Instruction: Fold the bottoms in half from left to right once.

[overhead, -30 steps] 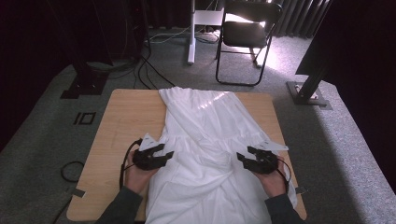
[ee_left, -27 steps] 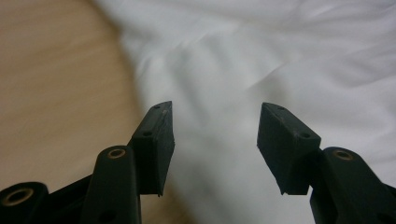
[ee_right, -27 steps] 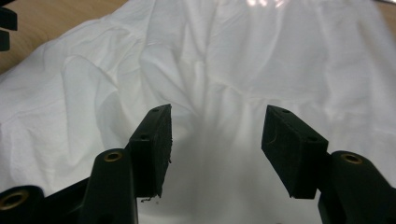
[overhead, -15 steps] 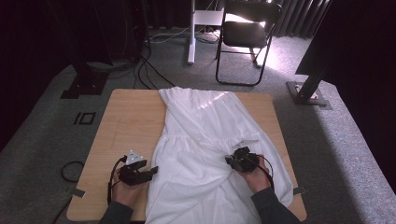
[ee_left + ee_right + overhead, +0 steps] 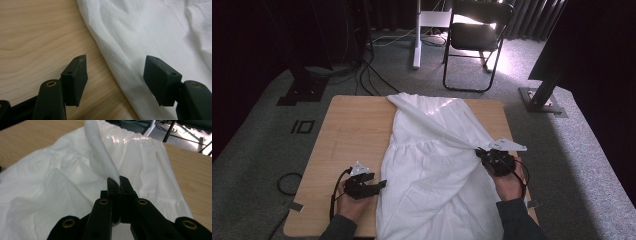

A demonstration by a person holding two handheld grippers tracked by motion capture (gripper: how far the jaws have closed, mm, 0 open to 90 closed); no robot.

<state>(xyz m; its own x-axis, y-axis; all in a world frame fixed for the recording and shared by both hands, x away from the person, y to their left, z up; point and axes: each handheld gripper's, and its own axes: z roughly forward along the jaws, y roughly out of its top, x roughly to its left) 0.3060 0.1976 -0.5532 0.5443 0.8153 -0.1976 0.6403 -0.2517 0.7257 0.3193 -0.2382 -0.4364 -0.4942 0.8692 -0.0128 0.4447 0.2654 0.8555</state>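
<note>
Open tool [image 5: 116, 82] astride white cloth [image 5: 160, 37] edge on table [image 5: 37, 32]

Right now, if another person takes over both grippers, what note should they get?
Right gripper: shut on a pinched fold of the white dress, lifting it off the cloth.
Left gripper: open, jaws have just been opening, low over the dress's left edge, one jaw above the table, nothing gripped.
Dress lies lengthwise on the table, near end hanging over the front edge.
Done: right side grasped.
Left: probably grip the left edge, then fold.
</note>
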